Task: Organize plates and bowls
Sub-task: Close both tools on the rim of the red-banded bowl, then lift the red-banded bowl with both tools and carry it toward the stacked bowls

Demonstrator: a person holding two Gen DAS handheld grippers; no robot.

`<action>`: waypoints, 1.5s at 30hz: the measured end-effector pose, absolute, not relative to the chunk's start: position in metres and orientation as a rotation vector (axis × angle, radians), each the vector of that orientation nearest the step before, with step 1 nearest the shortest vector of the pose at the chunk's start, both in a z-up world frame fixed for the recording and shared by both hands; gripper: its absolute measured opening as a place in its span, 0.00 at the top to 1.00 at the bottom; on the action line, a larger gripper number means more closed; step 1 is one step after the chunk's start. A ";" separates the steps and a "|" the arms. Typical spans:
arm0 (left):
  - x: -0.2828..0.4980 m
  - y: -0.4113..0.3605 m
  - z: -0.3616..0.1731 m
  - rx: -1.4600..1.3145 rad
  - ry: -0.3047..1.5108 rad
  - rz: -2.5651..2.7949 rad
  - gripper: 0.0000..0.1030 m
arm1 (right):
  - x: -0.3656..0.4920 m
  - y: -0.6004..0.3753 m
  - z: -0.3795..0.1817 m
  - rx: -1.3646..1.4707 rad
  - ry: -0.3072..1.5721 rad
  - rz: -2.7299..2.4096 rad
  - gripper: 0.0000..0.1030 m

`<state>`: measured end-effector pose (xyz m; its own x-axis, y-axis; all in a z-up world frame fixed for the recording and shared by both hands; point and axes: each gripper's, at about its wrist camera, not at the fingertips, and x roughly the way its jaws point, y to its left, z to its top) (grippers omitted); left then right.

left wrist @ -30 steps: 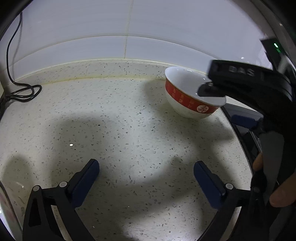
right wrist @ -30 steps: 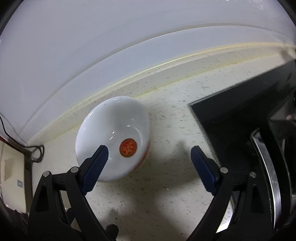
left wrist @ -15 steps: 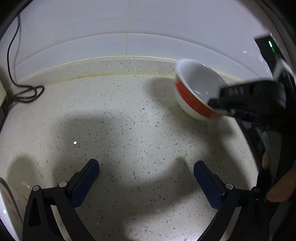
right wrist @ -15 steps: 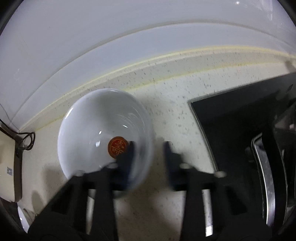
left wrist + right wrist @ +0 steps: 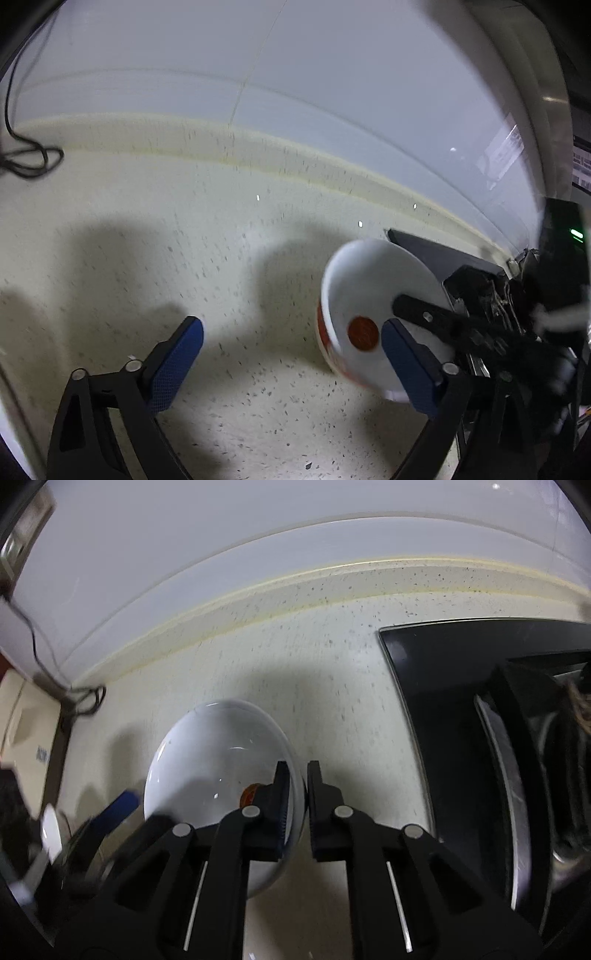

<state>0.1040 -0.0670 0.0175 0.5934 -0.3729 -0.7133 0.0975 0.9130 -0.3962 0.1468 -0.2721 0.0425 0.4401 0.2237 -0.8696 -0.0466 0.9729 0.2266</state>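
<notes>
A white bowl [image 5: 369, 295] with a red band and a red emblem inside hangs tilted over the speckled counter [image 5: 221, 258]. My right gripper [image 5: 298, 786] is shut on its rim, one finger inside the bowl [image 5: 214, 760] and one outside. In the left wrist view the right gripper's black finger [image 5: 424, 314] reaches into the bowl from the right. My left gripper [image 5: 291, 354] hovers over the counter with its jaws wide and closing. The bowl sits just beyond its right blue pad [image 5: 406, 369], which hides part of it; the pads do not press on it.
A black cooktop [image 5: 443, 664] with a metal-rimmed pan [image 5: 498, 757] fills the right side. A black cable [image 5: 29, 162] lies coiled at the far left by the white tiled wall [image 5: 332, 92]. A beige appliance [image 5: 26, 716] stands at the left edge.
The right gripper shut on the bowl's rim, then tilted it and carried it off its spot by the wall towards the left gripper. The left gripper's jaws narrowed a little.
</notes>
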 end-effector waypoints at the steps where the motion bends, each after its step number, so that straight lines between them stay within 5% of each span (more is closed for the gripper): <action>1: 0.105 -0.069 0.016 -0.319 0.915 -0.278 0.12 | 0.142 -0.273 0.044 0.174 1.111 0.170 0.88; 6: 0.107 -0.079 0.008 -0.263 0.953 -0.279 0.28 | 0.136 -0.275 0.034 0.233 1.138 0.196 0.86; 9: 0.106 -0.087 0.010 -0.227 0.938 -0.262 0.28 | 0.133 -0.278 0.023 0.251 1.141 0.200 0.84; 12: 0.105 -0.090 0.011 -0.221 0.941 -0.256 0.28 | 0.126 -0.286 0.018 0.305 1.131 0.201 0.71; 17: 0.104 -0.094 0.011 -0.209 0.950 -0.222 0.22 | 0.116 -0.304 0.013 0.409 1.086 0.200 0.56; 19: 0.103 -0.094 0.010 -0.189 0.954 -0.195 0.11 | 0.114 -0.306 0.012 0.415 1.083 0.201 0.54; 25: 0.102 -0.089 0.008 -0.184 0.957 -0.163 0.07 | 0.109 -0.300 0.013 0.369 1.079 0.202 0.58; 26: 0.102 -0.087 0.009 -0.199 0.954 -0.175 0.11 | 0.107 -0.297 0.014 0.351 1.067 0.197 0.69; 27: 0.100 -0.087 0.011 -0.217 0.949 -0.209 0.32 | 0.104 -0.291 0.017 0.341 1.058 0.214 0.74; 28: 0.100 -0.089 0.010 -0.231 0.957 -0.254 0.62 | 0.103 -0.288 0.020 0.340 1.056 0.239 0.77; 30: 0.099 -0.096 0.009 -0.261 0.996 -0.341 0.85 | 0.099 -0.279 0.027 0.294 1.035 0.229 0.80; 45: 0.082 -0.080 0.052 -0.151 0.819 -0.199 0.86 | 0.103 -0.255 0.058 0.322 0.982 0.292 0.88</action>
<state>0.0823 -0.0797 0.0520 0.6658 -0.2339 -0.7085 0.1175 0.9706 -0.2099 0.1033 -0.2553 0.0583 0.5237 0.3829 -0.7610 -0.0957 0.9141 0.3941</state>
